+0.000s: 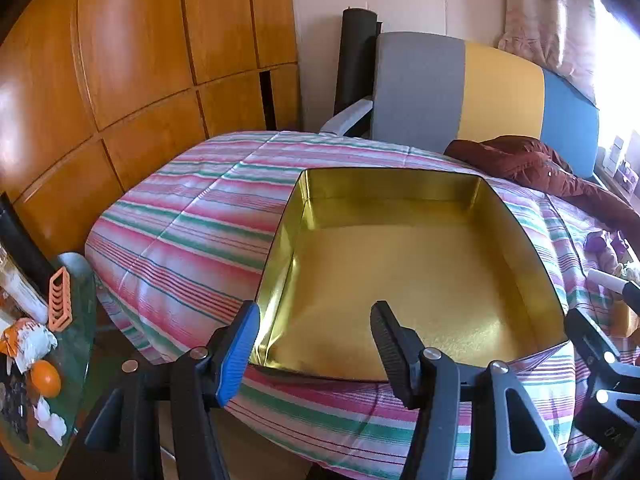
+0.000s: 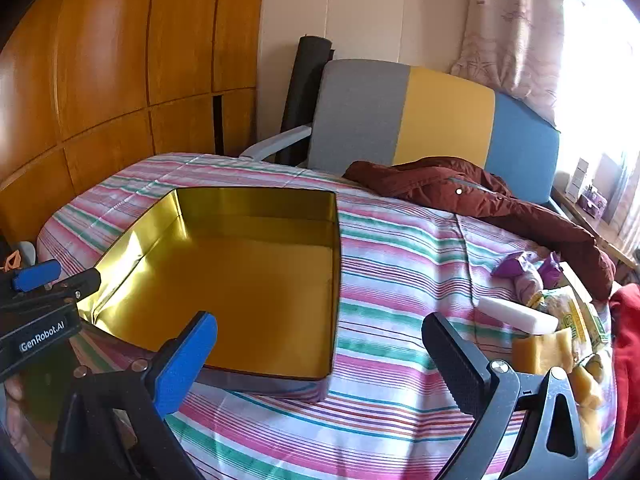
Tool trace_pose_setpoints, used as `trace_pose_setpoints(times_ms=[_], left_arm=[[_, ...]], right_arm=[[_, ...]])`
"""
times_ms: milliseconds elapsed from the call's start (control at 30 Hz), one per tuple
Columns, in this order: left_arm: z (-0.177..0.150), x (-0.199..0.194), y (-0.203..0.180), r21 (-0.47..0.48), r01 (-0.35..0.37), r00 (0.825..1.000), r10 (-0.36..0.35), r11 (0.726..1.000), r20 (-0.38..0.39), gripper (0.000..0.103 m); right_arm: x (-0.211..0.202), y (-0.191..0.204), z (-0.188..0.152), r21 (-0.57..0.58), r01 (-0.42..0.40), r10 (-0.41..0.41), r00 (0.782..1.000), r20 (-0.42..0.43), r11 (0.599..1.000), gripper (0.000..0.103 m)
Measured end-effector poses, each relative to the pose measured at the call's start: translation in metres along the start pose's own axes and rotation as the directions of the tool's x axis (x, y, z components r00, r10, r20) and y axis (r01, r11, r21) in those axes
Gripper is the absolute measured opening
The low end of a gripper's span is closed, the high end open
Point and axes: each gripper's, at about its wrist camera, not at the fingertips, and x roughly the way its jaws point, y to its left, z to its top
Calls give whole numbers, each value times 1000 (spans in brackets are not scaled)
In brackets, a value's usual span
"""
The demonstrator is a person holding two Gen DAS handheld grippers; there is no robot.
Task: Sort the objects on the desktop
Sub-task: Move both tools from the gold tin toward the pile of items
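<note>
Open jaws above gold tin [image 1: 420,280]

Left claw [image 1: 316,344]: two black plastic arms, one finger faced with a ribbed blue pad [image 1: 240,354], the other with a ribbed black pad [image 1: 390,350]. Round silver rivets sit at the pivots; the dark grey linkage arms behind have triangular cut-outs.

Right claw [image 2: 320,356]: same build, with a blue dimpled pad [image 2: 184,360] on one finger and a black ribbed pad [image 2: 460,364] on the other, silver rivets at the joints, and grey arms with triangular openings.

In the right wrist view the left claw's black housing carries white lettering "GenRobot.AI" [image 2: 42,338].

Part of a bare hand [image 2: 14,412] shows below that housing; sleeve not visible.
</note>
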Motion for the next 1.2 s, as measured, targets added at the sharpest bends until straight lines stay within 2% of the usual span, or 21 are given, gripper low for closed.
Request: trace_pose_setpoints(times_ms=[67,233,433,600,767,900,1100,1200], left_arm=[[2,-2,-4,9,9,1000,-9,1000,8,61],[4,-6,-25,56,55,998,-57,997,25,75],[6,-10,-47,86,169,984,-173,982,47,80],[7,-18,-68,119,311,946,-319,943,53,80],[5,-19,-85,140,387,920,-391,911,1,70],[4,-22,-97,174,414,908,-419,893,-11,70],[7,-23,-121,183,533,844,-534,826,-52,70],[7,-25,-139,198,588,807,-584,784,-86,71]], right_arm=[[-2,-9,-1,19,8,-8,1000,3,1000,103],[-8,-34,-5,66,43,-44,999,7,997,103],[-15,-69,-15,116,104,-104,995,-2,988,103],[-21,-96,-19,155,161,-159,987,-21,975,103],[-29,-124,-28,188,211,-204,977,-58,959,103],[-40,-155,-38,238,236,-218,971,-103,942,103],[-68,-219,-59,352,263,-192,956,-223,898,103],[-85,-247,-66,374,291,-208,946,-247,880,103]])
